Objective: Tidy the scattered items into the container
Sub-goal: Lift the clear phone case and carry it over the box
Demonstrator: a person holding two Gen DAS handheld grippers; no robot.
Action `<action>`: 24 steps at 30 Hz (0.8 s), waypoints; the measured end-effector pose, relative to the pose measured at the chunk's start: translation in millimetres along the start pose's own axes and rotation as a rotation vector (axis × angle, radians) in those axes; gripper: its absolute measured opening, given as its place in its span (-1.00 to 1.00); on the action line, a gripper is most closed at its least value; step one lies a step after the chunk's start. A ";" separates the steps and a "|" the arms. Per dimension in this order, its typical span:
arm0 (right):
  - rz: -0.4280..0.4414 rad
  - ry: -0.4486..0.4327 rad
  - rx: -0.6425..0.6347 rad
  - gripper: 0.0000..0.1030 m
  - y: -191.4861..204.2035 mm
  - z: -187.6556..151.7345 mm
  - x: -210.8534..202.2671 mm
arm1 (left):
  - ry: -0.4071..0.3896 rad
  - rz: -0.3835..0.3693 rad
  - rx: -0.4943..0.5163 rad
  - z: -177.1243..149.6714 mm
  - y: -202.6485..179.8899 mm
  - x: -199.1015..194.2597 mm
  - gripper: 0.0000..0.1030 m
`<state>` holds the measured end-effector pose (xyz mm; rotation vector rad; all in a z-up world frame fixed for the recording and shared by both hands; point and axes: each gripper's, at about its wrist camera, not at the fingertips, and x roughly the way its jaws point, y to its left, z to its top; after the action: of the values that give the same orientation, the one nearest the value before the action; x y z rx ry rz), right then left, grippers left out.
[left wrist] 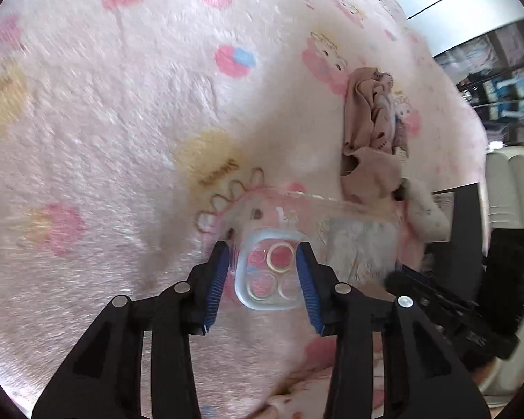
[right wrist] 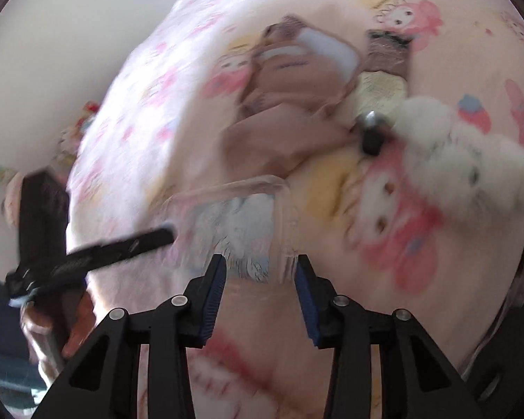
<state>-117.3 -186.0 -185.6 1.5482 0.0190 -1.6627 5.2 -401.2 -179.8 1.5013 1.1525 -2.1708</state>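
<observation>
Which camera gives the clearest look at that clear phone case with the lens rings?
The left wrist view: the phone case lies sharp between the open left gripper fingers, rings visible. The right wrist view is blurred and does not show it clearly.

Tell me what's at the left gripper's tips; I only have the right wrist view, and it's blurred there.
Observer: A clear phone case lies flat between the left gripper's fingers on the pink blanket.
Operator: Is it gripped?
Observer: No, the jaws are open, with a gap beside each blue pad.
Operator: Which end do you see?
Observer: The camera cut-out end, with its ring-shaped lens openings facing the camera.
</observation>
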 end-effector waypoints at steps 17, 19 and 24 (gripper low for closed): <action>-0.104 -0.274 -0.003 -0.41 18.3 -35.4 -144.2 | -0.100 -0.119 0.160 -24.4 -116.0 -69.3 -0.09; -0.109 -0.347 0.004 -0.41 10.6 -44.6 -184.9 | -0.121 -0.145 0.268 -32.2 -162.0 -76.1 -0.15; -0.074 -0.445 0.028 -0.41 -34.4 -65.6 -265.9 | -0.026 -0.292 0.487 -55.5 -291.2 -43.4 -0.17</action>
<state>-115.0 17.2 1.2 1.1791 -0.1847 -2.0402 -115.1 -180.5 -16.7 1.5498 0.9215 -2.8175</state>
